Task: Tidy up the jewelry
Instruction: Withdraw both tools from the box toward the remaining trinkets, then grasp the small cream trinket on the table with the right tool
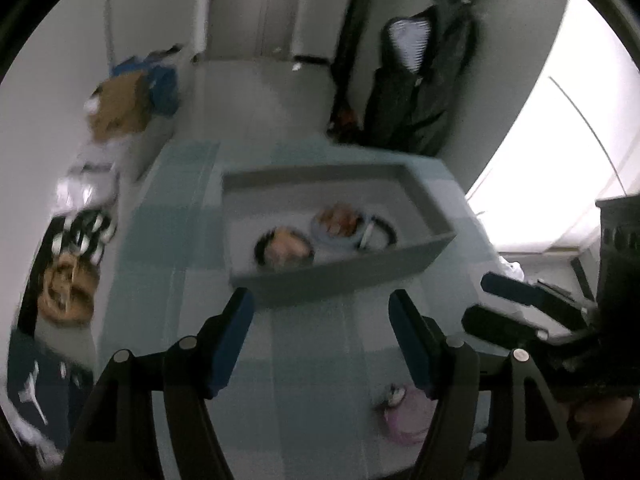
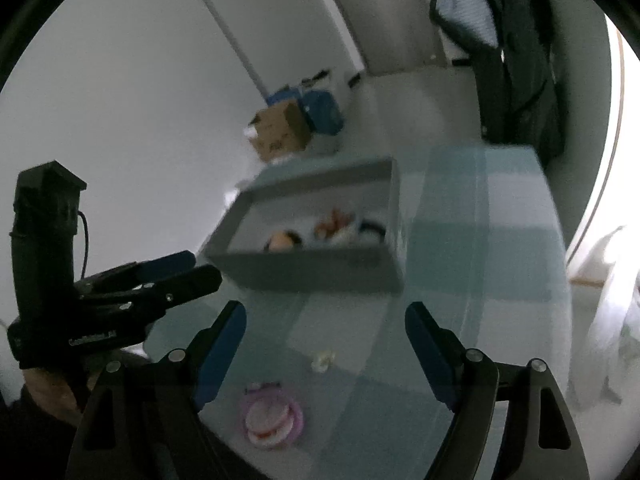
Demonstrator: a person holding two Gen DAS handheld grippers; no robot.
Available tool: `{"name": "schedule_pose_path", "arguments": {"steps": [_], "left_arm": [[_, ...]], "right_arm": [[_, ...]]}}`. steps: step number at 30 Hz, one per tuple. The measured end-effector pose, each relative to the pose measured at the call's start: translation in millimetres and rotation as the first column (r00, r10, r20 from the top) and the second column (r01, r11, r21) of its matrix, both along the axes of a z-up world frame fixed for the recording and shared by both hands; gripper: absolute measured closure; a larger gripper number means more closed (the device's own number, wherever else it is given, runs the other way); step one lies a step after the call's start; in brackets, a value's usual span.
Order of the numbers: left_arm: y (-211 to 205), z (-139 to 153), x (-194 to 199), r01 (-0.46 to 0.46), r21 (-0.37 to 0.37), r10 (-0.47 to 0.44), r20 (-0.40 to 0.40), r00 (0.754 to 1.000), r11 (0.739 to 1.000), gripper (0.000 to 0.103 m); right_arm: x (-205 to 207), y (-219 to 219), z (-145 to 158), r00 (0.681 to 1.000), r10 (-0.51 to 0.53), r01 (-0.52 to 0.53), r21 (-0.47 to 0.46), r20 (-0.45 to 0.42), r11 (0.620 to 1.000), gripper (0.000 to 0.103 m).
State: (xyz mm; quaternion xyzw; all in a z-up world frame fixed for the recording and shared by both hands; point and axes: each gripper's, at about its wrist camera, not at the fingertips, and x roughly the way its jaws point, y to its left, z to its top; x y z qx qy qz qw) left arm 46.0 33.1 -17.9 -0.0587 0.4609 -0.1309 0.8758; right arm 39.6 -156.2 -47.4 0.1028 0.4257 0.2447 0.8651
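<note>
**Obs 1:** Both tongs empty. Left gripper point(image 1: 322, 312) spread wide, blue pads apart, nothing between them, above the checked tablecloth point(image 1: 176, 240) and touching nothing. Right gripper point(image 2: 326, 328) also spread wide, also bare.

**Obs 2:** Agreed. Where's the jewelry?

**Obs 1:** Split. Grey tray point(image 1: 344, 272) sits mid-table, ahead of both tongs. Inside, near its front wall: a dark ring-shaped piece point(image 1: 284, 246) with something pale in it, a round piece with orange bits point(image 1: 338, 222), and a dark bangle point(image 1: 380, 234) just beside that. Blur is heavy; can't name them closer.

**Obs 2:** And loose ones?

**Obs 1:** Two, on the cloth. Pink coiled piece point(image 2: 270, 418), close under the right tongs, nearer its left pad. Small pale item point(image 2: 322, 360), between the pink piece and the tray.

**Obs 2:** Step in hand?

**Obs 1:** My reading: between picks. Some pieces are boxed, two are left. Frames are smeared, so both tools are likely moving.

**Obs 2:** Next move?

**Obs 1:** Probably the right tongs drop onto the pink coil, pads either side of it, then close. It lies flat, so the pads must reach the cloth. Small pale one will be fiddlier.
</note>
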Motion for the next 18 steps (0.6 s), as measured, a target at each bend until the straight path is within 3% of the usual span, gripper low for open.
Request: {"name": "schedule_pose_path", "arguments": {"steps": [2,6,12,13,14,18], "left_arm": [[0.1,-10.2,-3.7,-0.005,-0.045,0.002,-0.059,0.998,0.999,0.037],[-2.6,-22.1,-8.3,-0.022,-0.045,0.017,-0.106,0.994,0.999,0.037],[7.6,-20.8,-5.5,-0.043,-0.056,0.036,-0.119,0.992,0.997,0.037],[8.6,-22.4,-8.4,-0.046,-0.061,0.038,-0.124,0.992,0.997,0.037],[10.2,-24.4,-9.9,-0.05,-0.066,0.041,-0.13,0.991,0.997,0.037],[12.9,-31.6,-12.3,-0.056,-0.062,0.045,-0.159,0.986,0.997,0.037]], "right_arm": [[-2.8,5.1,-8.3,0.999,0.019,-0.02,-0.019,-0.028,1.0,0.022],[-6.3,11.0,-20.4,0.997,0.027,-0.03,-0.039,-0.068,0.999,0.029],[-7.2,18.0,-34.6,0.993,0.029,-0.037,-0.073,-0.111,0.997,0.05],[-7.7,19.2,-34.9,0.994,0.028,-0.036,-0.081,-0.107,0.996,0.06],[-7.6,20.7,-35.4,0.994,0.022,-0.032,-0.093,-0.106,0.995,0.062],[-3.8,24.3,-36.6,0.994,0.02,-0.032,-0.11,-0.106,0.993,0.063]]}}
